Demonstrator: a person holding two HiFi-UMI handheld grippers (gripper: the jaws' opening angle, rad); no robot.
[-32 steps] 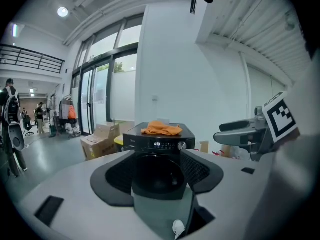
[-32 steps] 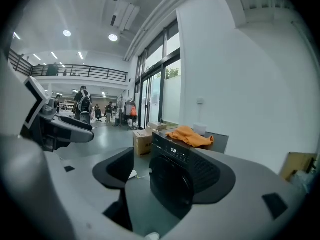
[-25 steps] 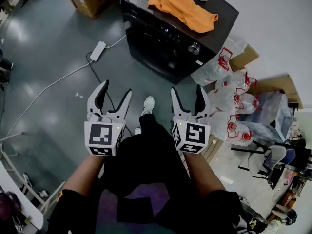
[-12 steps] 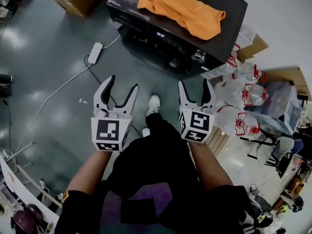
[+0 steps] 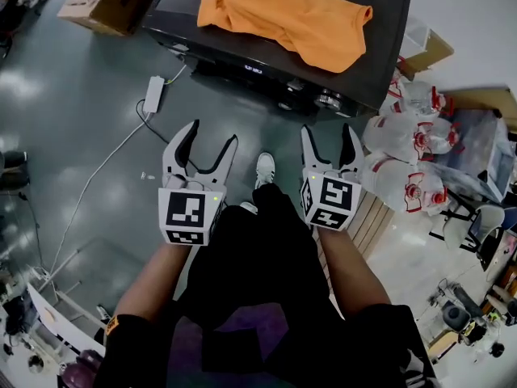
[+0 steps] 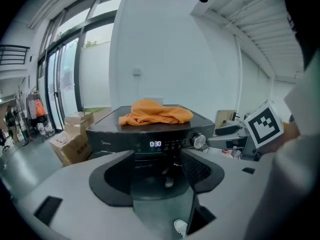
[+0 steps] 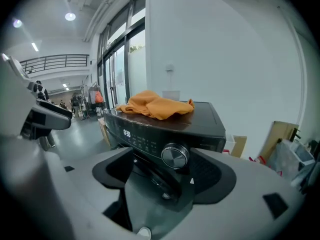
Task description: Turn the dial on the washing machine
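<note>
1. Head view: the left gripper hangs released, its jaws spread on nothing, over the floor short of the washing machine. It has no part in this step and is best kept aside.
2. An orange cloth lies on the machine's top, clear of the front panel.
3. The right gripper is likewise released and empty. In the right gripper view the dial, at the panel's right end, sits nearly centred between its jaws but not yet within reach.
4. Likely best: advance straight, keep the dial centred, close squarely on its rim, then twist about its axis.
5. Compared with 1.0 s ago, the machine lies nearer both grippers, and both jaws stayed spread.
</note>
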